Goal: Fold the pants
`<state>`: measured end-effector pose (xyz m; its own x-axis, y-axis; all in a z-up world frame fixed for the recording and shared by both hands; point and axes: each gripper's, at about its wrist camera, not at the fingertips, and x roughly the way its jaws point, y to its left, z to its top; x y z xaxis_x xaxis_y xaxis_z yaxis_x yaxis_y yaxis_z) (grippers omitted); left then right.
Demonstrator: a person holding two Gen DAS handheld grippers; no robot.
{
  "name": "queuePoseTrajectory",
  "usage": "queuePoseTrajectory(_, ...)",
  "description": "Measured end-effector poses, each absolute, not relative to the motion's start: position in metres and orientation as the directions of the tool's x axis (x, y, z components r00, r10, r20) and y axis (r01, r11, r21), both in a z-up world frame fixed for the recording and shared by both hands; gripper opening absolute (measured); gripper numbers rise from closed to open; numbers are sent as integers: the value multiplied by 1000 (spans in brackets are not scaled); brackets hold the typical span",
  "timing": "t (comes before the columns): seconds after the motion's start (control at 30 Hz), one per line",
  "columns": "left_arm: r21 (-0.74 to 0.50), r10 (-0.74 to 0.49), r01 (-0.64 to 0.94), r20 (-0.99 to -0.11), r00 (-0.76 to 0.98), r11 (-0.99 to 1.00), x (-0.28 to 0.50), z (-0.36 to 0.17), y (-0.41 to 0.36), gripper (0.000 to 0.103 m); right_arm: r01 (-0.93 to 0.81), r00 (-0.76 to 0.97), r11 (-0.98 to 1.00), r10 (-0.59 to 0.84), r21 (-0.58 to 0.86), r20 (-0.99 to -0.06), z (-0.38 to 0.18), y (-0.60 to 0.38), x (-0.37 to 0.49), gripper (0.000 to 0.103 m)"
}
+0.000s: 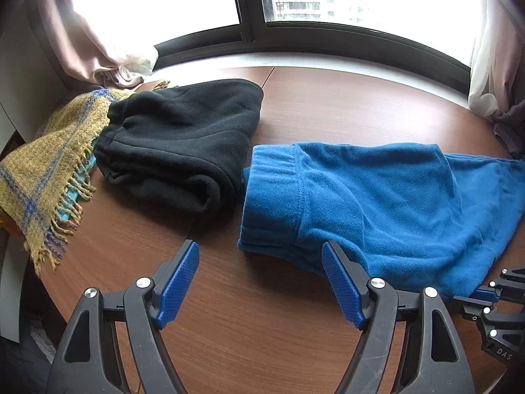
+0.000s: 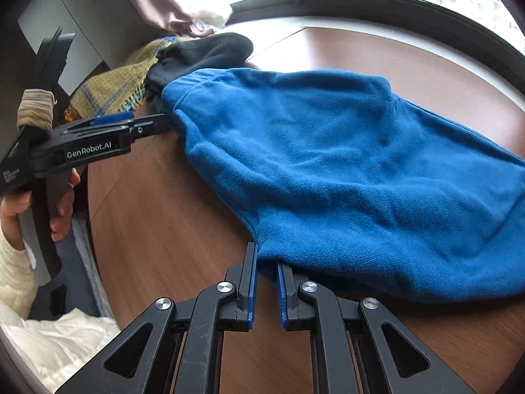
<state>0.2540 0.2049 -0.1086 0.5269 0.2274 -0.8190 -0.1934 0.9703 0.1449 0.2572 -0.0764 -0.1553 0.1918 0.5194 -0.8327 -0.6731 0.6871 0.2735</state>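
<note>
A: Where are the blue fleece pants (image 1: 377,193)?
B: On the brown table (image 1: 229,328), right of folded black pants (image 1: 183,138).
A: Jaws?
B: Right gripper (image 2: 266,266) pinches their near edge; left gripper (image 1: 261,259) stands wide, empty.

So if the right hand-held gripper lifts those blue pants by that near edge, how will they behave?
The blue pants look like soft fleece lying in loose wrinkles, so they will probably droop and hang from the right hand-held gripper rather than hold shape. Probably light for their bulk. The napped fabric looks unlikely to slip from the ribbed pads, but may drag on the table.
</note>
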Motion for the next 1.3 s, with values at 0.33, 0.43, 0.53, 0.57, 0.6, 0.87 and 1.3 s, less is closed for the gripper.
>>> queuePoseTrajectory(0.33, 174, 238, -167, -798, 554, 971, 240, -93, 212, 79, -714, 158, 674, 421, 191, -893, -152, -62, 239, 30)
queuePoseTrajectory(0.43, 168, 197, -104, -785, 587, 980, 236, -87, 208, 79, -728, 130, 655, 422, 203, -897, -138, -65, 227, 29)
queuePoseTrajectory(0.53, 141, 147, -59, -772, 618, 988, 236, -87, 206, 79, -736, 187, 650, 464, 189, -866, -113, -64, 217, 29)
queuePoseTrajectory(0.57, 119, 128, -57, -773, 622, 991, 238, -88, 209, 79, -734, 231, 658, 475, 169, -849, -105, -63, 216, 29)
queuePoseTrajectory(0.6, 92, 108, -58, -775, 623, 994, 241, -89, 213, 79, -726, 266, 669, 488, 161, -831, -100, -62, 217, 29)
queuePoseTrajectory(0.87, -49, -14, -39, -788, 615, 998, 271, -100, 249, 79, -626, 431, 768, 484, 134, -762, -91, -31, 254, 29)
queuePoseTrajectory(1.3, -207, -197, 40, -831, 521, 978, 301, -136, 250, 74, -622, 454, 780, 430, 68, -780, -108, -1, 298, 29)
